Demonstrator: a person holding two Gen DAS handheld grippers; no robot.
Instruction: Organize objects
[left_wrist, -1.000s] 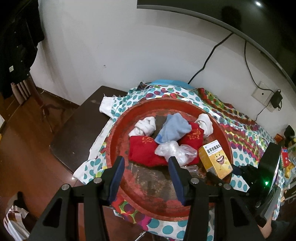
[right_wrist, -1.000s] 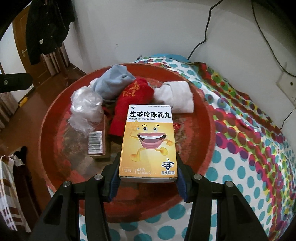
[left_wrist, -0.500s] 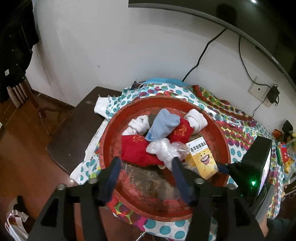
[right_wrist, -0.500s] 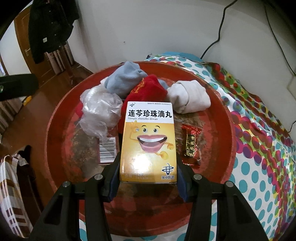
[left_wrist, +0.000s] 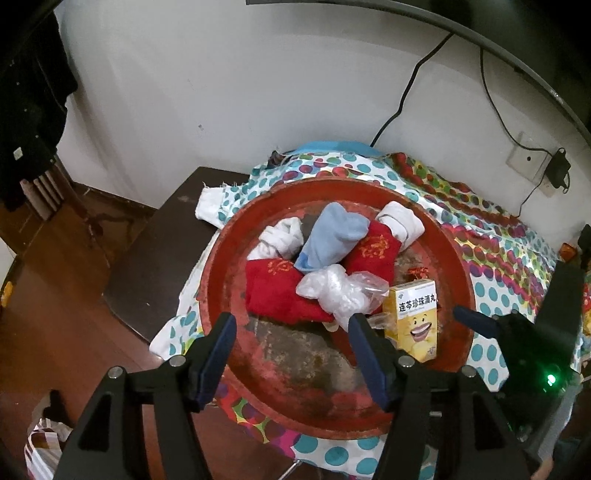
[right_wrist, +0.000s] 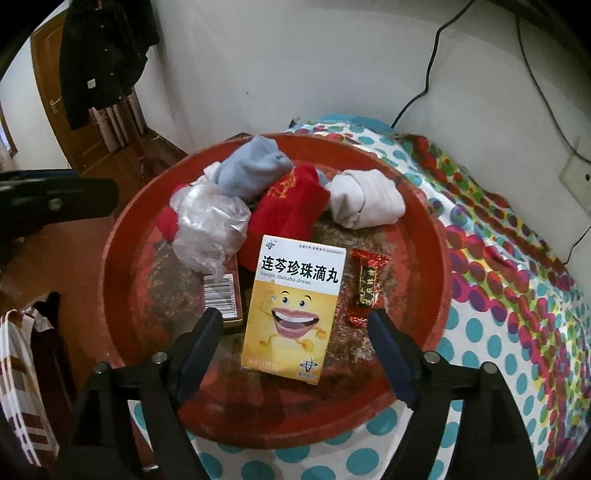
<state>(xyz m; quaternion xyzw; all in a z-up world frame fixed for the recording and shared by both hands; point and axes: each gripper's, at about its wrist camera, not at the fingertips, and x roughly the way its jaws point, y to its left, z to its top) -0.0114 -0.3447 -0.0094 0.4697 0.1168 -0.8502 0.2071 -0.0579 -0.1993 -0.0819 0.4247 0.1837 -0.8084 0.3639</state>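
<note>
Right claw opening, pads clear of yellow box on red tray; left claw opening, empty. Seemingly propped: could topple if clipped withdrawing.

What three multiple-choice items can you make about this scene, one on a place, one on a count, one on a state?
1. Where does the yellow cardboard medicine box rest?
A. on the dotted tablecloth
B. inside the round red tray
C. on the floor

2. How many red folded cloths lie in the tray?
A. two
B. four
C. none

3. How do the jaws of the right gripper stand around the box?
A. pressed on it
B. apart from its sides
C. shut beside it

Answers:
1 B, its base sits on the tray floor.
2 A, one on each side of the crumpled clear plastic bag.
3 B, the jaws are opening and gaps show on both sides.
</note>
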